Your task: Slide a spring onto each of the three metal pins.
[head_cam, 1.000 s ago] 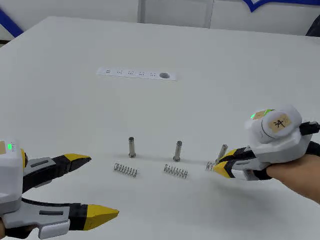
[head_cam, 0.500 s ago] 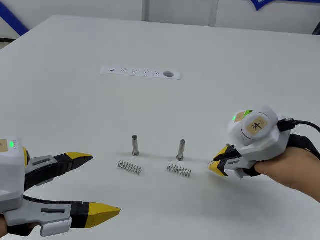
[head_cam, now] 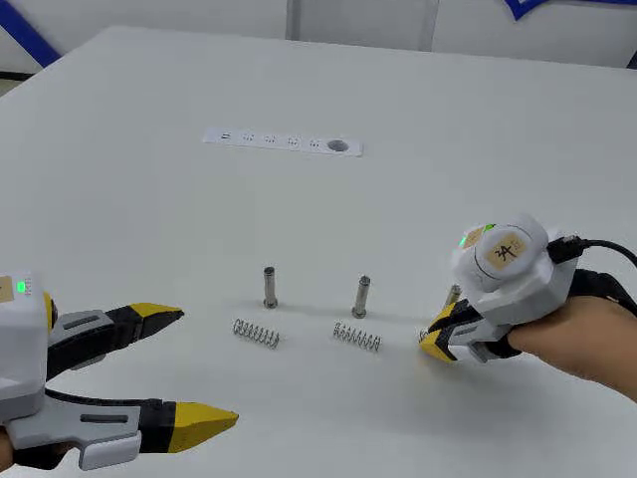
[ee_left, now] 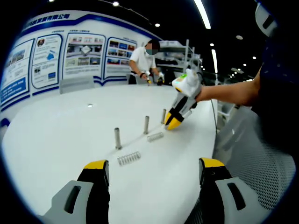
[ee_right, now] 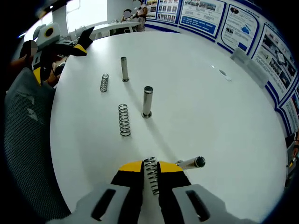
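Note:
Three short metal pins stand in a row on the white table: left pin (head_cam: 270,287), middle pin (head_cam: 361,297), right pin (head_cam: 454,294) half hidden behind my right gripper (head_cam: 438,339). One spring (head_cam: 256,333) lies in front of the left pin, another spring (head_cam: 356,338) in front of the middle pin. My right gripper (ee_right: 150,170) is shut on the third spring (ee_right: 151,173), low at the table, with the right pin (ee_right: 190,163) just beside its tips. My left gripper (head_cam: 194,366) hovers open at the near left, nothing between its jaws (ee_left: 154,170).
A white power strip (head_cam: 284,142) lies flat farther back on the table. The table edge (ee_left: 205,149) runs close to the grippers. A mesh chair back (ee_left: 252,149) stands beside it. A person (ee_left: 145,63) works at a far bench.
My right gripper has come down over the third spring beside the right pin and closed on it. The left gripper has stayed where it was; the head camera shifted slightly.

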### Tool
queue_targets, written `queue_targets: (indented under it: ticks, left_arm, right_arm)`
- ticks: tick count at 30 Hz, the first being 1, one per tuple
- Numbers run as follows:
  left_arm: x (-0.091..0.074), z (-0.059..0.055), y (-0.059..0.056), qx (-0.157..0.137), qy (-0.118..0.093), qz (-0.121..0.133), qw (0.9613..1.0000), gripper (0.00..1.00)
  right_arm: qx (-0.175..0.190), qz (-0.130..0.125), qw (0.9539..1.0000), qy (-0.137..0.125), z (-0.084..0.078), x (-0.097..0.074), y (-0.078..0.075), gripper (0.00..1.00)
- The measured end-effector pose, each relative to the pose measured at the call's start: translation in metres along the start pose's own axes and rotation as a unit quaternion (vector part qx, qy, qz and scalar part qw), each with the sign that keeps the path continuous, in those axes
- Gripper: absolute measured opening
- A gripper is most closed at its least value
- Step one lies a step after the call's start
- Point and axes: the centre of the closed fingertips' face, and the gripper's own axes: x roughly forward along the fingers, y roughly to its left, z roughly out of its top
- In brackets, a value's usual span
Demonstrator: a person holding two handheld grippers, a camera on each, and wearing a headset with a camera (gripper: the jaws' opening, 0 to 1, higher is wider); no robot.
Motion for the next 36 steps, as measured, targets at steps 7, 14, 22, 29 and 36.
queue_targets:
  ticks: [7, 14, 22, 29, 36]
  left_arm:
    - [0.000, 0.000, 0.000, -0.001, -0.001, -0.001, 1.0000, 0.80]
    - [0.000, 0.000, -0.001, -0.001, -0.001, -0.003, 1.0000, 0.80]
    - [-0.002, 0.000, 0.001, -0.002, -0.002, -0.001, 1.0000, 0.79]
    - [-0.003, 0.001, 0.000, -0.001, -0.003, 0.001, 1.0000, 0.79]
    - [-0.004, 0.003, -0.001, 0.004, -0.002, -0.001, 1.0000, 0.79]
  right_arm:
    - [-0.018, 0.006, 0.9998, 0.009, 0.001, 0.001, 0.006, 0.12]
    - [-0.069, 0.017, 0.9968, 0.036, 0.002, 0.004, 0.008, 0.13]
    - [-0.128, 0.047, 0.9875, 0.080, 0.000, 0.007, 0.013, 0.13]
    - [-0.136, 0.056, 0.9846, 0.095, 0.000, 0.007, 0.013, 0.12]
    - [-0.110, 0.038, 0.9918, 0.052, 0.007, -0.005, 0.008, 0.12]
